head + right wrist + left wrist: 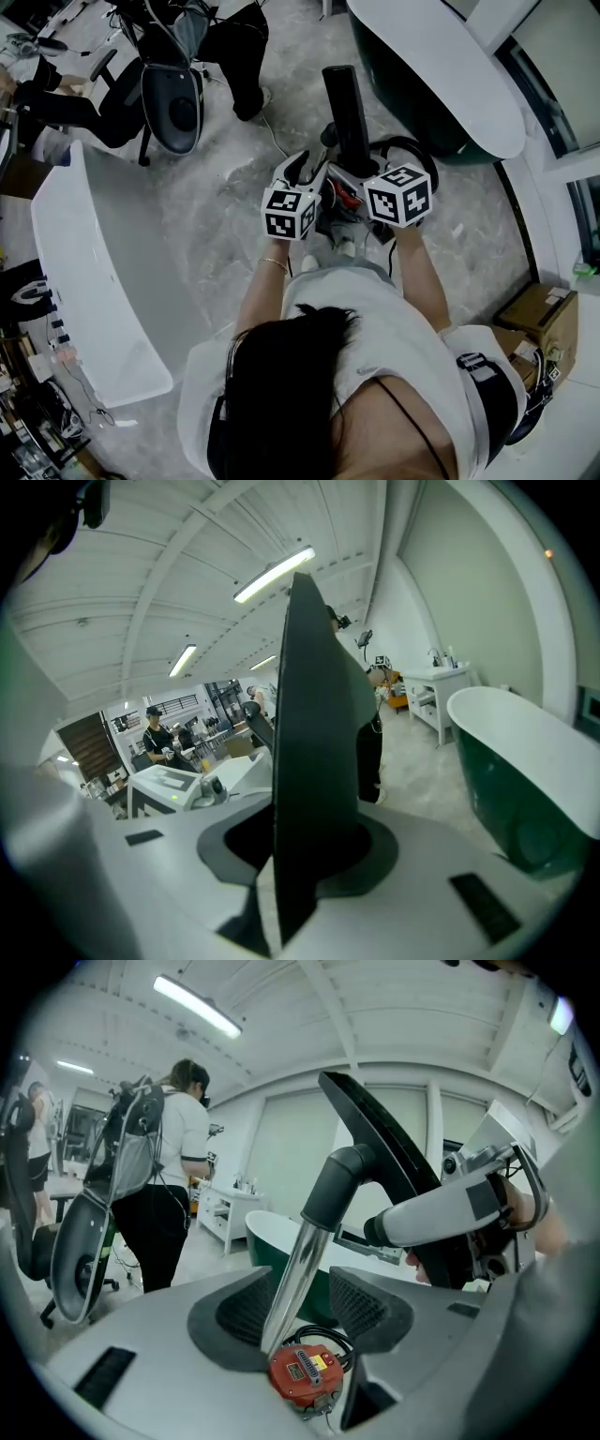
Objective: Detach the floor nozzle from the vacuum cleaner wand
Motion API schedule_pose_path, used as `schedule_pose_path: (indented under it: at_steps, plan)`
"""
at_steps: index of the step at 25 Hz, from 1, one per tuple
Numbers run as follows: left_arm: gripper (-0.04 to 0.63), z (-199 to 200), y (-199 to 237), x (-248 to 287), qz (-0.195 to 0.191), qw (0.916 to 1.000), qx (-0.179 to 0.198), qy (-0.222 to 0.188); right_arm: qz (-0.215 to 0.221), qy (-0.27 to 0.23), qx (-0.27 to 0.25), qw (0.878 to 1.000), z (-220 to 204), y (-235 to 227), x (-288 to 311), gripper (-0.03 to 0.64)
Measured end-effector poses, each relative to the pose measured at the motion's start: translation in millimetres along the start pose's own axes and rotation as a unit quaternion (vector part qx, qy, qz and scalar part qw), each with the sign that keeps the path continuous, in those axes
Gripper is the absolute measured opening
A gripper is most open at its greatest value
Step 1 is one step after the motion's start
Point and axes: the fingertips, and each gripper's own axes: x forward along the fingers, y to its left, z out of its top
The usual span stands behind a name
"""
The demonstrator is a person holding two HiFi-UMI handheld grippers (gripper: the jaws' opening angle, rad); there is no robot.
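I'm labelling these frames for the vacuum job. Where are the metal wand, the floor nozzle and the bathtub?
metal wand (298, 1277): left gripper view, middle of its shiny tube.
floor nozzle (314, 747): right gripper view, its flat black face.
bathtub (506, 726): right gripper view, its white rim.

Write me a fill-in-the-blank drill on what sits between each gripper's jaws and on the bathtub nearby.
1. The right gripper is shut on the black ____.
2. The left gripper has its jaws open, with the vacuum's silver ____ running up between them.
3. The bathtub is white inside and dark ____ outside.

Missing words: floor nozzle; wand; green.
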Motion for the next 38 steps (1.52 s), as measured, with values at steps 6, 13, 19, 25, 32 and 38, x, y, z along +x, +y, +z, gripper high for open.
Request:
schedule_pose_path:
  at_steps: [6,13,19,25,32,38]
  plan:
    - [0.230,-2,0,12,-0.002,0.9996,0.024,0.017,0.007,-0.001,0.003,1.000,-1,-1,-3,0.114]
    - [0.241,-1,4,27,-0.025,0.9984,0.046,0.023,0.013,0.003,0.008,1.000,0,-1,-1,0.112]
    - [0.242,6,-3,44,-0.059,0.9951,0.078,0.016,0.020,0.007,0.008,1.000,1,-1,-1,0.112]
    - [0.242,12,-3,59,-0.090,0.9913,0.094,0.020,0.031,0.014,0.006,0.999,3,-1,1,0.110]
    - [0.241,9,-6,73,-0.117,0.9859,0.116,0.030,0.041,0.018,0.003,0.999,5,-2,2,0.110]
    - [0.181,5,-12,81,-0.150,0.9791,0.129,0.048,0.043,0.017,0.003,0.999,6,-5,2,0.110]
